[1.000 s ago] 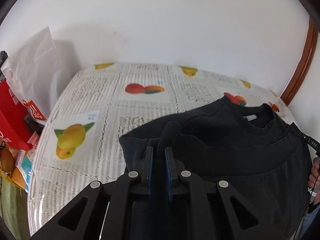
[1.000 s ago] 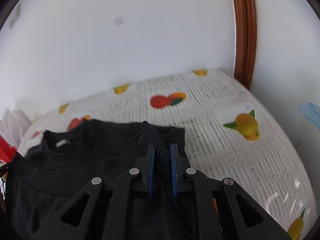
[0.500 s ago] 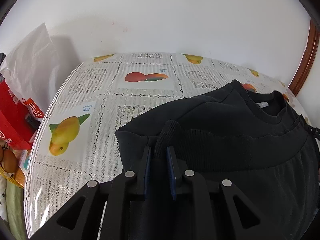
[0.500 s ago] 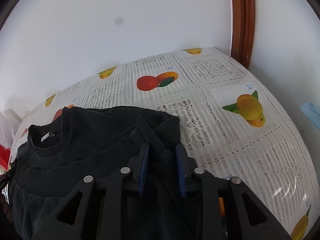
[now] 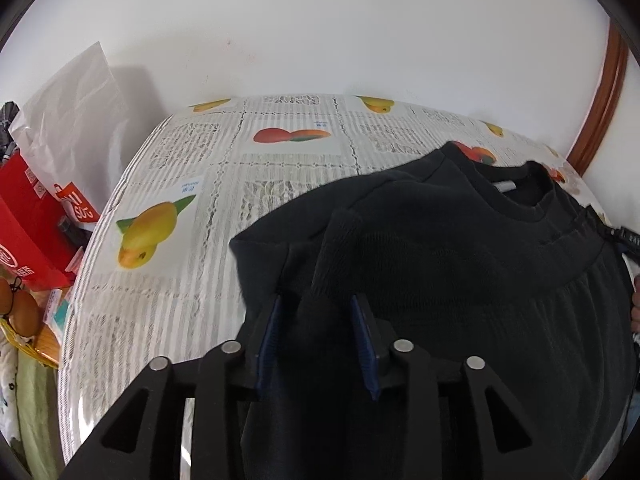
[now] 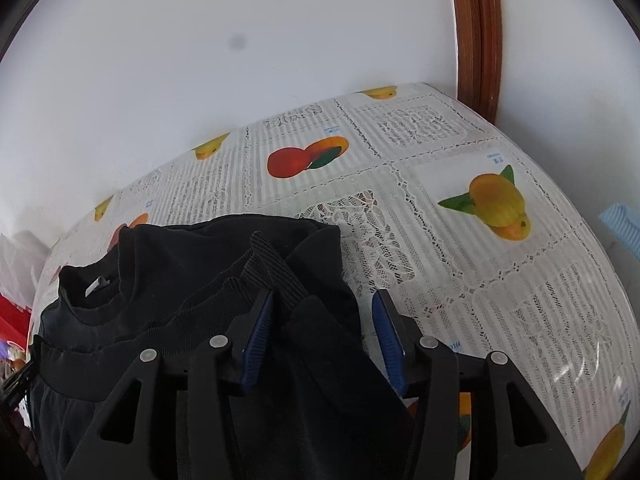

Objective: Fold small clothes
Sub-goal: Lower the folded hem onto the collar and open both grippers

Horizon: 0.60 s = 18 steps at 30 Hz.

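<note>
A black sweatshirt (image 5: pixel 440 260) (image 6: pixel 180 264) lies folded on the fruit-print tablecloth (image 5: pixel 180 280) (image 6: pixel 460 280), its hem band drawn up near the collar with the white label (image 5: pixel 506 186) (image 6: pixel 98 286). My left gripper (image 5: pixel 315 300) hangs over the garment's left corner. Its jaws are opening, and a ribbed sleeve cuff (image 5: pixel 340 240) lies loose between the blue pads. Over the right corner, my right gripper (image 6: pixel 324 294) is opening too. The other cuff (image 6: pixel 276 268) rests by its left pad, clear of the right one.
A red bag (image 5: pixel 28 232) and a white plastic bag (image 5: pixel 68 120) stand off the table's left end, with brown round things (image 5: pixel 16 304) below. A white wall backs the table; a wooden frame (image 6: pixel 476 32) rises at its right corner. Striped blue cloth (image 6: pixel 624 228) shows far right.
Both grippers were shut on the ribbed cuffs; now their jaws have parted and the cuffs lie loose on the sweatshirt. The left gripper has shifted a little over the garment.
</note>
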{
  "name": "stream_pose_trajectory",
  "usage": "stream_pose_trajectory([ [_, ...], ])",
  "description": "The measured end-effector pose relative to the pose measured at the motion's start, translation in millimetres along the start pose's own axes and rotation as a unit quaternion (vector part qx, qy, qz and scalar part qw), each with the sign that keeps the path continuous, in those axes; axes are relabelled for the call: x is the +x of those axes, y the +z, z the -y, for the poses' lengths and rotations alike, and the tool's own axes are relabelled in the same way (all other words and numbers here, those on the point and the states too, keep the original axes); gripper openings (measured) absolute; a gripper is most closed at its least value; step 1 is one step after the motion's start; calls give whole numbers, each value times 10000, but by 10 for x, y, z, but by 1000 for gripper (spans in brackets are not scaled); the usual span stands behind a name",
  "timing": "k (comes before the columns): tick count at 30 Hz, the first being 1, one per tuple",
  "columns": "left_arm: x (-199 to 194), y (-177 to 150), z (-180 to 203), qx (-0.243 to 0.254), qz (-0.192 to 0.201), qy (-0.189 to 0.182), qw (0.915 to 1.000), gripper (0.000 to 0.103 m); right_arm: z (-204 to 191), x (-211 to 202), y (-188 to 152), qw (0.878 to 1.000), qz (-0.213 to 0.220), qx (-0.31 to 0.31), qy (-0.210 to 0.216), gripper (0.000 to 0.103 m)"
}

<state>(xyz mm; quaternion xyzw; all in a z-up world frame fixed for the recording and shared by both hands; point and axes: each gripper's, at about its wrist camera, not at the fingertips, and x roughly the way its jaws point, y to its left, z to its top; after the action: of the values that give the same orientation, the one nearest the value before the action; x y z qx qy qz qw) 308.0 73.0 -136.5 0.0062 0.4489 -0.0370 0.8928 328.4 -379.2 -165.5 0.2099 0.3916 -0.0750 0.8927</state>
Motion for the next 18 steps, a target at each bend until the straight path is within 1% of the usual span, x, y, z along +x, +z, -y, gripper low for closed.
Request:
stream_pose_trajectory([
  [1, -31, -43, 4, 67, -28, 105, 9999, 47, -28, -33, -7, 9999, 27, -55, -84, 48],
  [2, -69, -88, 0, 114, -23, 167, 9998, 47, -78, -93, -27, 9995, 86, -169, -262, 48],
  [4, -177, -201, -14, 180, 35, 151, 9997, 47, -170, -244, -102, 9974, 292, -389, -538, 48],
  [6, -248, -282, -50, 170, -10, 145, 9997, 47, -253, -412, -226, 9946, 440, -613, -714, 48],
  [9, -341, -422, -124, 27, -115, 17, 9999, 48, -292, -571, -430, 9925, 356, -859, -793, 48],
  [11, -415, -557, -151, 29, -150, -15, 9999, 49, -261, -670, -585, 9905, 311, -1010, -879, 48],
  [14, -528, -737, -187, 49, -105, -11, 9999, 51, -129, -814, -850, 9883, 288, -1126, -991, 50],
  [18, -670, -945, -242, -1, -103, -82, 9999, 53, 64, -995, -1130, 9887, 269, -1105, -979, 52],
])
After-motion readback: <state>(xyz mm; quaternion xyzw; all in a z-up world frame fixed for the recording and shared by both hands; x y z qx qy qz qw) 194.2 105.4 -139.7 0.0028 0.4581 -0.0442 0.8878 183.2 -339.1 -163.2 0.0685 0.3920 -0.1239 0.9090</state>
